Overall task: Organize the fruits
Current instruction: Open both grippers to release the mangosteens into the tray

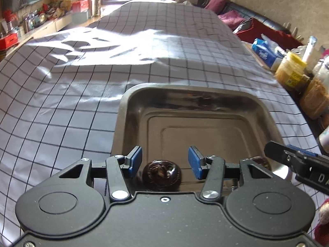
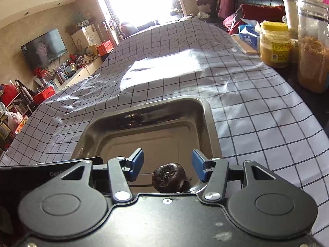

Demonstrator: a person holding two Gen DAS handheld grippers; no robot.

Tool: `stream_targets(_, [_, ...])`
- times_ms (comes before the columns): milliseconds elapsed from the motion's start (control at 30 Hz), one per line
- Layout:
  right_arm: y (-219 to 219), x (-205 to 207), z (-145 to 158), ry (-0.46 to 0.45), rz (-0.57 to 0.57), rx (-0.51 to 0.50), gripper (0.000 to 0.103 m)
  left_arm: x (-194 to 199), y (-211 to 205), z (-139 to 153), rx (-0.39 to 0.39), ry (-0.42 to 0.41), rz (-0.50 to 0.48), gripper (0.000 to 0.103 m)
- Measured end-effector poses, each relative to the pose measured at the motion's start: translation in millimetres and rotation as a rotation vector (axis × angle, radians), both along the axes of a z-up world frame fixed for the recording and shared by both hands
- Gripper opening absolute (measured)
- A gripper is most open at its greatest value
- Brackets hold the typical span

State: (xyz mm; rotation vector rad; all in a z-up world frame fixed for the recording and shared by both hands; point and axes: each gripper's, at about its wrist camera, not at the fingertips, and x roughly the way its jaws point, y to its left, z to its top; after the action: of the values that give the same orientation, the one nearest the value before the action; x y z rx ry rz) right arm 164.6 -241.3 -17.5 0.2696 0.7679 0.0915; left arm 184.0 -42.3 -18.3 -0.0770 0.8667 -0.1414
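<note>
fruit sits low in both of my views: a dark, glossy, rounded one (image 1: pixel 162 172) lies in the near end of the metal tray (image 1: pixel 205 94), just ahead of my left claw (image 1: pixel 165 162), whose blue pads (image 1: pixel 135 160) stand apart with nothing between them. a second dark fruit (image 2: pixel 168 177) lies in the same tray near its right corner, under my right claw (image 2: pixel 167 164), also spread wide and holding nothing. in the left view that second fruit shows only as a brown edge past my linkage, with the right claw's tip above it.

both fruits look small, light and hard-skinned, with a puckered crown on top; the shine suggests the skin may be slick, and a round body on smooth steel will likely roll if i nudge it off centre. i would take each one across its widest girth, pads on opposite flanks, below the crown, and close gently, since i cannot tell how firm the flesh is.

the tray rests on the checked cloth (image 2: pixel 257 123) over the tabletop; jars (image 2: pixel 274 43) stand well off to the right.
</note>
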Motion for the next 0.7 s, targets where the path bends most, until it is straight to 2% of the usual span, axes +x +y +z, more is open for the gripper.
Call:
stream_targets(100, [-1.3, -3.8, 4.9, -0.03, -0.005, 0.0, 0.056, -3.5, -2.7, 3.2, 0.005, -0.036, -0.014, 0.057])
stream_targets(200, [-1.3, -3.5, 4.8, -0.044, -0.019, -0.012, 0.057, -3.6, -1.4, 4.0, 0.001, -0.055, -0.012, 0.063])
stream_targets(433, [6.8, 3.0, -3.2, 0.005, 0.022, -0.019, 0.058, -6.6, 3.7, 6.2, -0.029, -0.077, 0.015, 0.063])
stream_targets(700, [15.7, -15.5, 10.2, -0.111, 0.012, -0.09, 0.059, -8.5, 1.9, 8.1, 0.0, -0.085, 0.038, 0.063])
